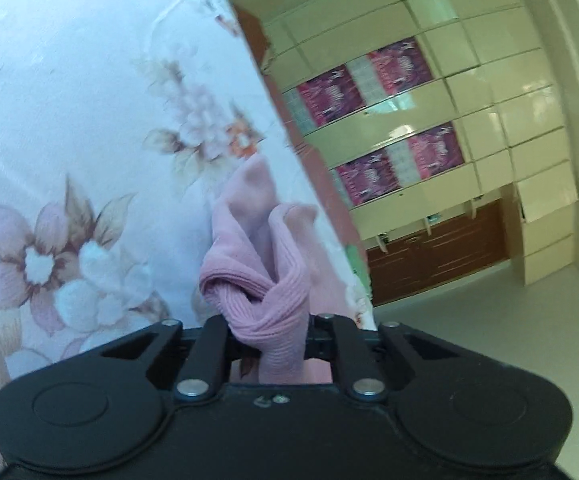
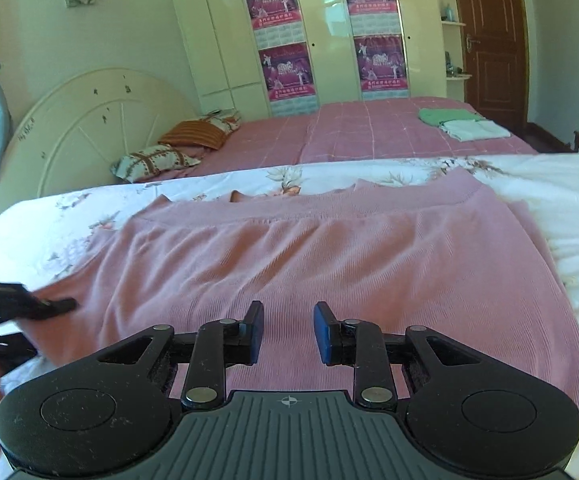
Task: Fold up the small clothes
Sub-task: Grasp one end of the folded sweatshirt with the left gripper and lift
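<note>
the pink knit garment [image 2: 329,256] lies spread on the floral bedsheet [image 2: 549,188]. left gripper [image 1: 267,344] clenches a bunched corner; right gripper [image 2: 288,332] hovers released above it - a thin pinch could slip, dragging the cloth crooked.

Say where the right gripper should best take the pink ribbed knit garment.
Probably the near hem of the pink ribbed knit garment, coming low from the near side: it lies flat on the floral bedsheet, edge just below the open right gripper.
</note>
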